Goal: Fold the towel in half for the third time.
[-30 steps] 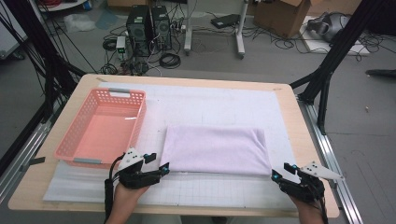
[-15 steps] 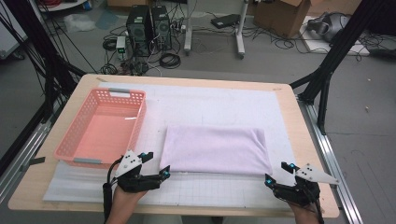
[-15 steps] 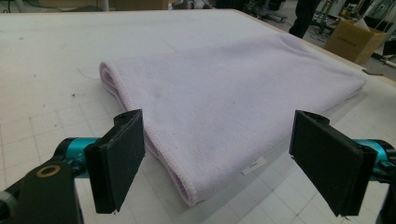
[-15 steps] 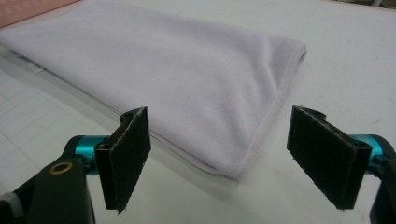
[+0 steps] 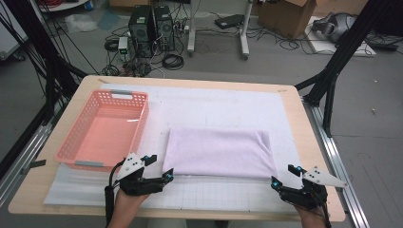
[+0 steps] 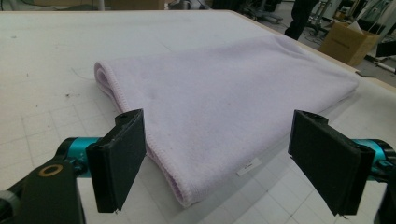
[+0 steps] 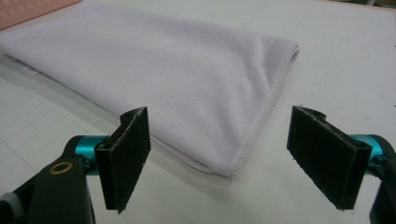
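Note:
A folded pale lilac towel [image 5: 218, 152] lies flat on the white grid mat [image 5: 214, 102]. My left gripper [image 5: 160, 167] sits at its near left corner and my right gripper [image 5: 284, 175] just off its near right corner. Both have just been opening. In the left gripper view the towel [image 6: 224, 102] has its corner between the open gripper's [image 6: 219, 163] wide black pads, untouched by either one. In the right gripper view the towel's [image 7: 154, 70] stitched corner reaches in between the pads of the open gripper [image 7: 224, 161] without contact.
An empty pink basket [image 5: 142, 121] stands on the mat left of the towel. The wooden table edge [image 5: 313, 142] runs close to my right gripper. A small white label [image 6: 248, 166] sticks out from the towel's near edge. Computers and cables lie on the floor beyond.
The jaws of both grippers stand wider apart than a second ago. Both hands and the towel stay where they were.

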A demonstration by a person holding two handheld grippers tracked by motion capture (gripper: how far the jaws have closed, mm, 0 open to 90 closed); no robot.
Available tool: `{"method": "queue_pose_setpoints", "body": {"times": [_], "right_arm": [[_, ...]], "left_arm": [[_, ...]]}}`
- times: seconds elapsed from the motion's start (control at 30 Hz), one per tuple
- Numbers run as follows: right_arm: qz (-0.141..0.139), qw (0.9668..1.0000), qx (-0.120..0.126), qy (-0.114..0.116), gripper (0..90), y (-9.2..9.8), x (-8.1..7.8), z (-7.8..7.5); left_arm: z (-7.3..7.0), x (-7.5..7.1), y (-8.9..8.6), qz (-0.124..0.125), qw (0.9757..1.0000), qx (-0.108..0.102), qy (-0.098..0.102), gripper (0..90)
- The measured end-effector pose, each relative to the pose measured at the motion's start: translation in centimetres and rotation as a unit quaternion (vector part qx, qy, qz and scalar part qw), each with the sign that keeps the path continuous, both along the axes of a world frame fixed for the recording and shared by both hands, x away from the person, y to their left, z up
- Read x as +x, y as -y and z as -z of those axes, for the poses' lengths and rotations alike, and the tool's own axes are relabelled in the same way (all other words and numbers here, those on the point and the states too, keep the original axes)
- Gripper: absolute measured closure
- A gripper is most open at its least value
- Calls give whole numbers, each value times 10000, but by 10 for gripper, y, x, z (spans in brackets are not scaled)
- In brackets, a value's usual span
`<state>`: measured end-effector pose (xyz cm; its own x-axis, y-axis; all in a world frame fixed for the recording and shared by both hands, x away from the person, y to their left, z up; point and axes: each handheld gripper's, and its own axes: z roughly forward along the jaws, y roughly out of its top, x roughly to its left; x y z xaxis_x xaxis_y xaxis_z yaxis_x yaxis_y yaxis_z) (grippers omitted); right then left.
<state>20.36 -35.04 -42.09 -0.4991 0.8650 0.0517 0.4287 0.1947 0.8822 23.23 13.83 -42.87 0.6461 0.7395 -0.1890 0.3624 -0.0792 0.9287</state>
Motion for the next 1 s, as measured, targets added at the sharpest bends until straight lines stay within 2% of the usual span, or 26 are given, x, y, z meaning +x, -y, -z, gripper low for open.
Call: {"method": "queue_pose_setpoints", "body": {"times": [0.13,0.23,0.43,0.5,0.6,0.7,0.73,1.0], "right_arm": [[2,10000,-1,-35,204,0,0,1],[5,10000,-11,-46,204,0,0,2],[-82,9999,-63,-36,204,-3,0,1],[-101,9999,-81,-33,204,-3,1,1],[-121,9999,-49,-89,204,-2,1,3],[-141,9998,-45,-106,203,-3,2,4],[-153,9998,2,-137,203,-2,2,5],[-173,9997,12,-188,203,-4,3,6]], "left_arm": [[3,3,0,-28,9999,39,-109,196],[4,6,-2,47,9994,-169,-283,197],[7,9,0,-48,9994,56,-328,209],[9,10,1,-122,9989,168,-408,223],[10,10,3,-1,9983,215,-545,230],[11,11,3,-49,9982,221,-562,266],[12,13,2,-148,9976,237,-630,266],[20,20,4,-399,9941,476,-886,318]]}}
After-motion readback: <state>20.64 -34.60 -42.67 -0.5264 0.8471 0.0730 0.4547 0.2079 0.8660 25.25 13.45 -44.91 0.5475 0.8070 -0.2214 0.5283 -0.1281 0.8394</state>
